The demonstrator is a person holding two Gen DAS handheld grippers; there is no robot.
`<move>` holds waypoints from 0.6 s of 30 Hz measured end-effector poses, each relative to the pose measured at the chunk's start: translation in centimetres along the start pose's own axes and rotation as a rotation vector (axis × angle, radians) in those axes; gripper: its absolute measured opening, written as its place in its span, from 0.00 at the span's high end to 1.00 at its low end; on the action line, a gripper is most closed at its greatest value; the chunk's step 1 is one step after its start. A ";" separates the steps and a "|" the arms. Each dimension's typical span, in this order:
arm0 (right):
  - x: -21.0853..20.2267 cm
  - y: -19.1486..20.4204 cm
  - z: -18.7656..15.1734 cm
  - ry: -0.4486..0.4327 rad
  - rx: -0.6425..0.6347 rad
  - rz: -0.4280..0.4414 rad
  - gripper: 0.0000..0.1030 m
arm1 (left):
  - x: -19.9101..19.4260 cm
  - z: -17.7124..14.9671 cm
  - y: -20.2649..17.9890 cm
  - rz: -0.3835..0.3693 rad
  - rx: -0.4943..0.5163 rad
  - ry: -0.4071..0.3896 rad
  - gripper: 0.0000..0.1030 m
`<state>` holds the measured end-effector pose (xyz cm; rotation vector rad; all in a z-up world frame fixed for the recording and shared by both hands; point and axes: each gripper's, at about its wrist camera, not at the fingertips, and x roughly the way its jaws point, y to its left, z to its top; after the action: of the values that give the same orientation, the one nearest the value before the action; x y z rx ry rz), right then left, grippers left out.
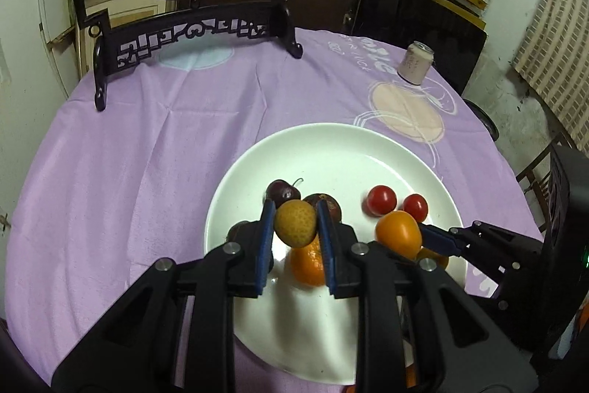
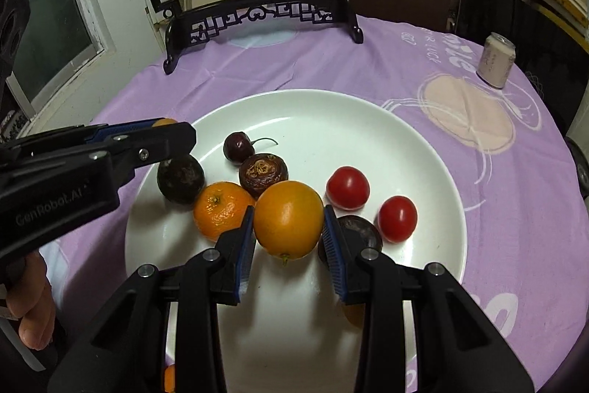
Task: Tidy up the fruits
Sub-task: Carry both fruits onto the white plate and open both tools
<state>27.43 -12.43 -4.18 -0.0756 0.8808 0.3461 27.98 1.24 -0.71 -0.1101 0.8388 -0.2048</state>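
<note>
A white plate (image 1: 331,150) (image 2: 368,120) on the purple cloth holds fruit. My left gripper (image 1: 295,209) is shut on a small speckled yellow fruit (image 1: 295,223) held above the plate; in the right wrist view it enters from the left (image 2: 162,131). My right gripper (image 2: 289,220) is shut on a smooth orange fruit (image 2: 289,219), also in the left wrist view (image 1: 398,233). On the plate lie a mandarin (image 2: 221,210), a cherry (image 2: 237,146), dark wrinkled fruits (image 2: 263,175) (image 2: 180,182) and two red tomatoes (image 2: 348,187) (image 2: 397,218).
A black carved stand with a round deer picture (image 1: 184,35) (image 2: 257,17) stands at the table's back. A pale can (image 1: 415,63) (image 2: 495,61) stands at the back right. A dark chair (image 1: 416,21) is behind the table.
</note>
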 end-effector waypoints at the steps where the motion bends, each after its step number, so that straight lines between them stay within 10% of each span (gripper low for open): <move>1: 0.1 0.0 0.0 -0.009 -0.006 -0.012 0.65 | 0.1 0.0 0.1 -0.001 -0.007 0.000 0.76; 4: -0.6 -0.3 -0.2 -0.043 0.005 -0.055 0.47 | -0.3 -0.3 0.5 -0.007 -0.023 -0.015 0.57; 18: -3.3 -3.2 -2.5 -0.070 0.126 -0.028 0.47 | -2.8 -2.0 0.6 -0.020 -0.032 -0.048 0.51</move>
<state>24.68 -16.80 -3.54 0.0408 0.8299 0.2647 24.75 2.42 -0.17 -0.1531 0.7941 -0.2066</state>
